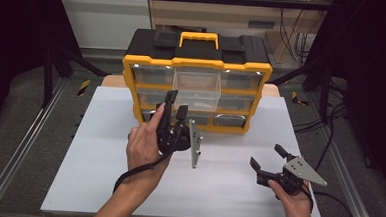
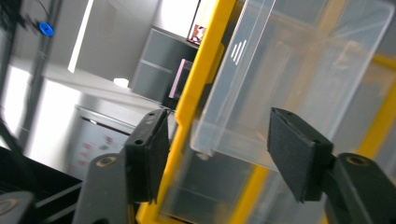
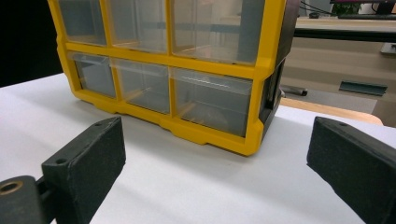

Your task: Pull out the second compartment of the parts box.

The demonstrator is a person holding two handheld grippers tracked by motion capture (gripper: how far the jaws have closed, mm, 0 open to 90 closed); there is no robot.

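Observation:
A yellow and black drawer cabinet stands at the back of the white tabletop. Its clear middle top drawer is pulled partway out. My left gripper is raised in front of the cabinet, just left of that drawer. In the left gripper view the drawer has its lower edge between the two pads of the gripper, which stand apart and do not press on it. My right gripper rests low at the right of the table, open and with nothing in it, facing the cabinet's lower drawers.
The cabinet has a yellow carry handle on its black lid. Metal rails run along both sides of the table, and cables lie at the right. The other clear drawers are pushed in.

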